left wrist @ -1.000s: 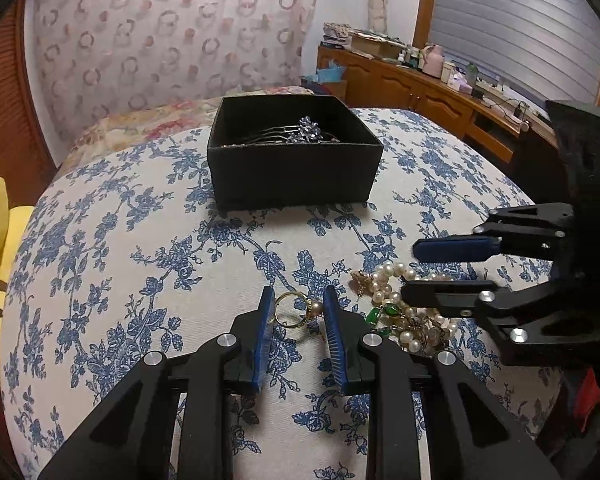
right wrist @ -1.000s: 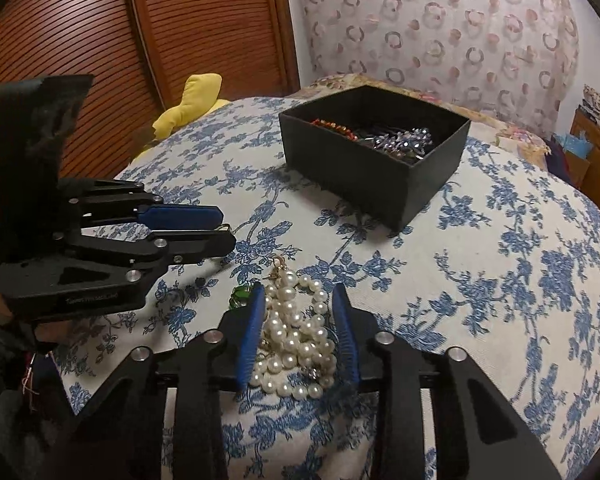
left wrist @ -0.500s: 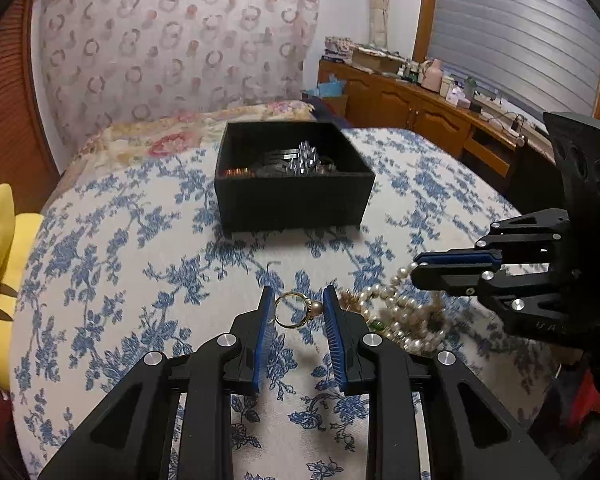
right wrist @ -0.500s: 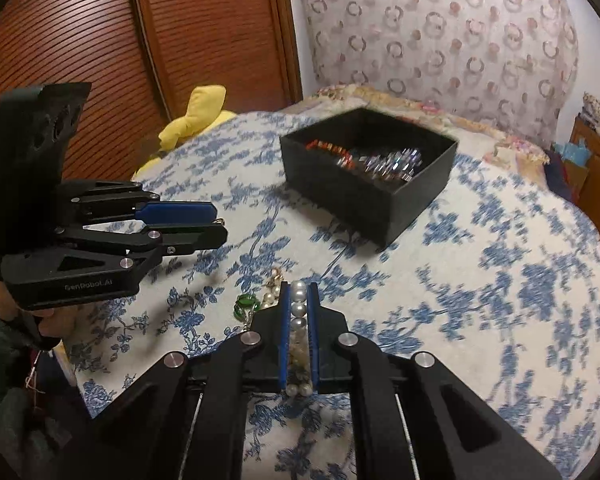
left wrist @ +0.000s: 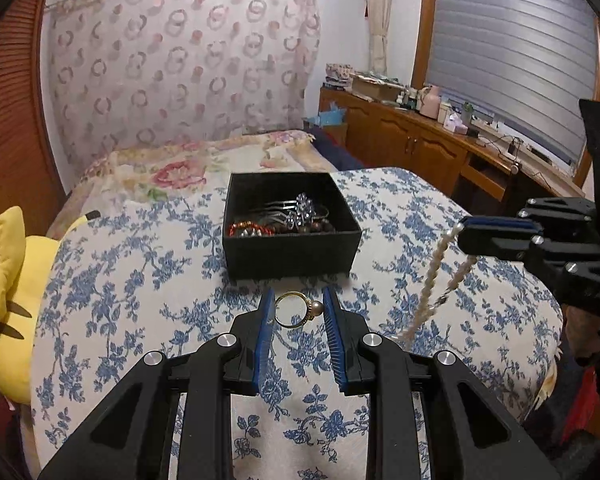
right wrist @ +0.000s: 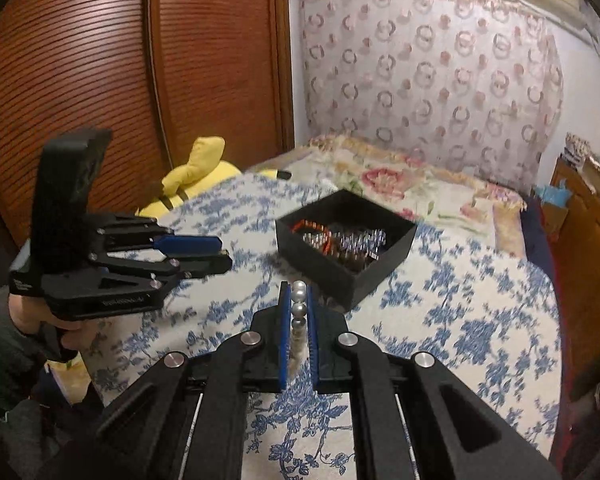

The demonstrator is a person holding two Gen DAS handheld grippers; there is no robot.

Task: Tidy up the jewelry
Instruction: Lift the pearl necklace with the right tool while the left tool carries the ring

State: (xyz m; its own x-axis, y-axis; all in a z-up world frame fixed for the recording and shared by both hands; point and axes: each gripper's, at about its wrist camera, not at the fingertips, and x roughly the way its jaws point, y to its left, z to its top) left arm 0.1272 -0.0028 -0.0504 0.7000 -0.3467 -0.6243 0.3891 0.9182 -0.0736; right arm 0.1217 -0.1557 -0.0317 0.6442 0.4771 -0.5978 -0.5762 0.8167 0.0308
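Observation:
My left gripper (left wrist: 298,308) is shut on a gold ring with a pearl (left wrist: 298,310) and holds it above the blue floral bedspread (left wrist: 120,300), just short of the black jewelry box (left wrist: 290,254). My right gripper (right wrist: 299,300) is shut on a pearl necklace (right wrist: 299,304); in the left wrist view the strand (left wrist: 432,280) hangs from its fingers to the right of the box. The box (right wrist: 340,276) holds beaded bracelets and a silver hair comb. The left gripper (right wrist: 216,256) shows at the left of the right wrist view.
A yellow plush toy (left wrist: 12,296) lies at the bed's left edge. A wooden dresser (left wrist: 420,148) with clutter stands at the back right. A wooden slatted wardrobe (right wrist: 140,80) is on the left. A floral pillow (left wrist: 204,160) lies behind the box.
Both grippers have risen off the bedspread with their loads. The right gripper closed on the pearl necklace and lifted it so the strand now hangs. The left still holds the ring.

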